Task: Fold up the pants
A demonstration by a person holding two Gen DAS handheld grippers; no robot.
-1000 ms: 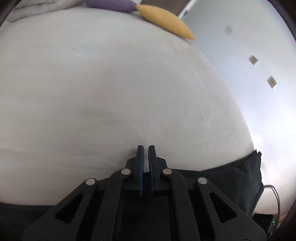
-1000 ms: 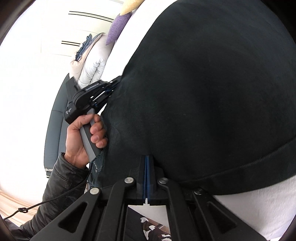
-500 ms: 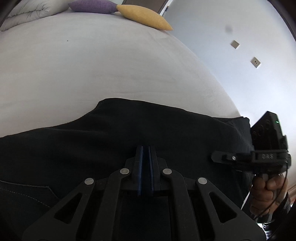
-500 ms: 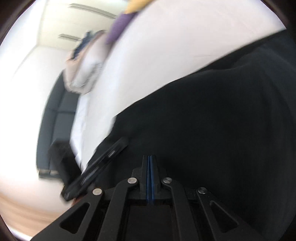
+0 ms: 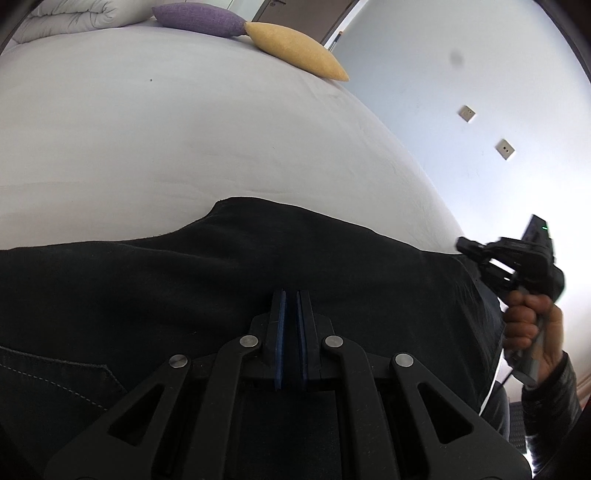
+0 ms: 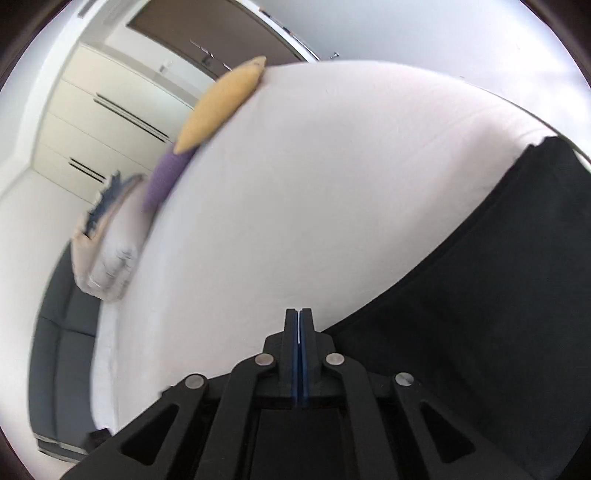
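Observation:
Black pants [image 5: 258,266] lie flat on the white bed [image 5: 184,147], spread across the near half of the left wrist view, a stitched pocket seam at the lower left. My left gripper [image 5: 291,293] is shut just above them; only a dark slit shows between its blue pads. My right gripper [image 5: 461,244], held by a hand [image 5: 524,321], hovers off the pants' right edge, apart from the cloth. In its own view the right gripper [image 6: 299,310] is shut on nothing, over bare sheet beside the pants [image 6: 480,295].
A yellow pillow [image 5: 295,50] and a purple pillow [image 5: 197,18] lie at the bed's far end by a folded white duvet [image 5: 74,14]. A wall with two sockets [image 5: 467,113] runs along the right. A dark sofa [image 6: 62,350] stands beyond the bed's left side.
The pants now lie flat ahead of my left gripper, where bare sheet showed before. My right gripper has let go of the lifted cloth, risen and swung out over the sheet.

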